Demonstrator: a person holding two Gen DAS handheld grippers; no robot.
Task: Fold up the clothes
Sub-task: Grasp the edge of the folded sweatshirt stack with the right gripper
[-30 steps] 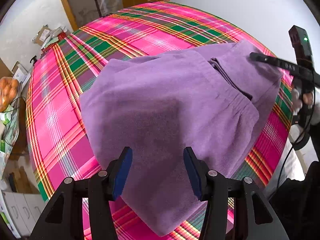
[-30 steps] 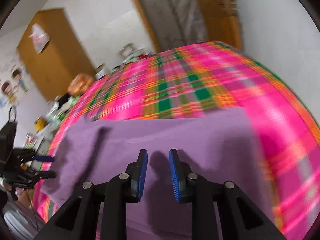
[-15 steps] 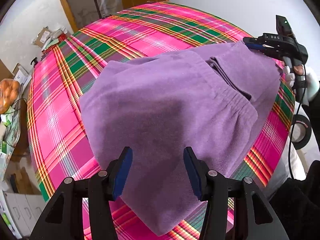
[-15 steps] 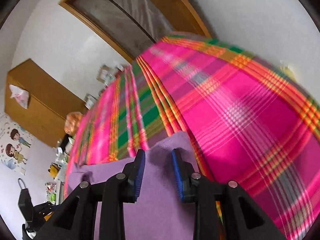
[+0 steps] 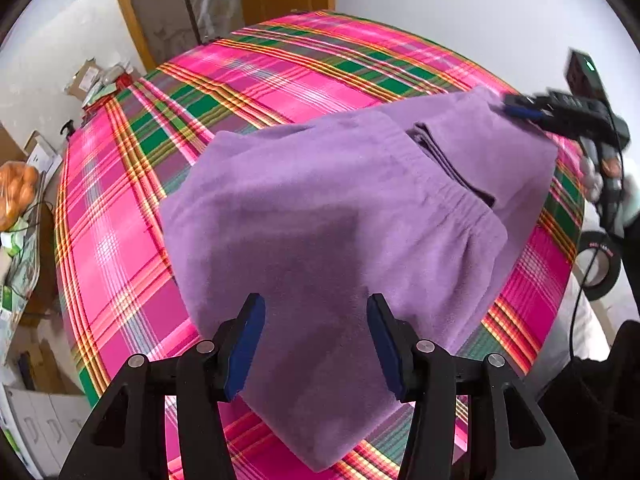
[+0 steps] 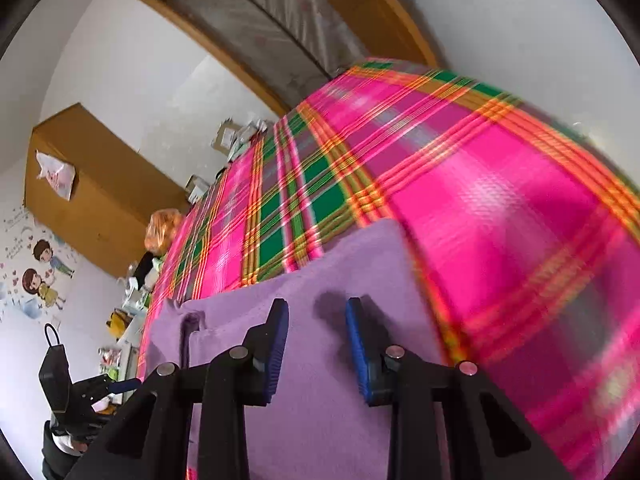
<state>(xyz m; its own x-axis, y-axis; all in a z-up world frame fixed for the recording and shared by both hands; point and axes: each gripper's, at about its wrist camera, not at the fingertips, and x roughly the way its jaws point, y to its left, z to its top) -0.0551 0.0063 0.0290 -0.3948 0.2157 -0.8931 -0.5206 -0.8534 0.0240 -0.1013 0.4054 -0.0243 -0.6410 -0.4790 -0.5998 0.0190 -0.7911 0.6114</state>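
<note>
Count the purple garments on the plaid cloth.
1. A single purple garment lies folded over itself on the pink plaid cloth, toward its near right corner. Its layers overlap, so something thin tucked beneath could be hidden.

Bright, even daylight; sharp left view, smeared right view.

Strong fisheye bending and dark corner vignettes mark both views. The left wrist view is crisp, with a soft grey shadow across the purple garment (image 5: 340, 220) and blur only on the right gripper (image 5: 520, 110) at the edge. The right wrist view shows motion blur over the plaid cloth (image 6: 520, 240).
</note>
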